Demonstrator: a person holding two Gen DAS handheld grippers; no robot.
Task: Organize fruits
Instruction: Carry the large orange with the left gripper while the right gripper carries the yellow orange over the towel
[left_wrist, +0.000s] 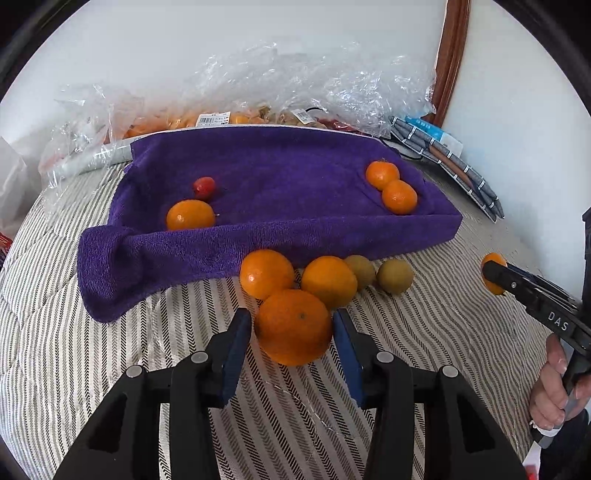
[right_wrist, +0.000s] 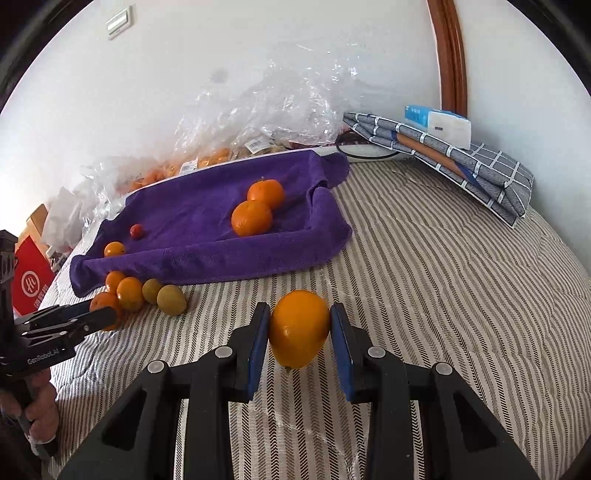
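Two grips near the towel (left_wrist: 280, 206): left gripper (left_wrist: 293, 328) brackets an orange (left_wrist: 293, 326), pads just apart (firm, round, rolls easily), right gripper (right_wrist: 299, 328) clamps a smooth fruit (right_wrist: 299, 328) across its middle.

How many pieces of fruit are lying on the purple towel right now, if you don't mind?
4: two oranges together at its right end, one orange and a small red fruit at its left. The towel's folds may hide more.

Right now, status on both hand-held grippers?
Left hand-held gripper around an orange, on the bedspread. Right holds a yellow-orange fruit. Nothing blocking.
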